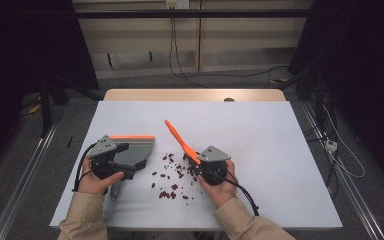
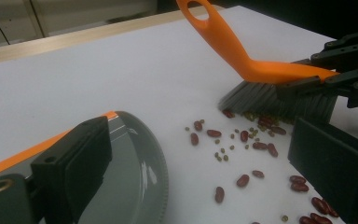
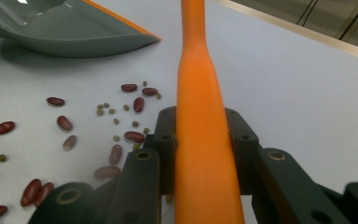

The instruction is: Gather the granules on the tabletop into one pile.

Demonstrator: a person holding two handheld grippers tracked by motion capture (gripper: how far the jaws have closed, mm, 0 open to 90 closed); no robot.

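On the left, the left gripper [image 1: 125, 167] held the grey plastic dustpan with an orange edge [image 1: 139, 148], jaws clamped on its handle, the pan lying flat on the white table [image 1: 260, 135]. In the middle, dark red kidney beans and small green beans [image 1: 172, 175] lay scattered between pan and brush. On the right, the right gripper [image 1: 200, 165] was clenched around the orange plastic brush [image 2: 242, 56], its grey bristles [image 2: 261, 99] touching the table among the nearest beans, handle slanting up and away.

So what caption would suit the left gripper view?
An orange brush sweeps scattered beans toward a grey dustpan.
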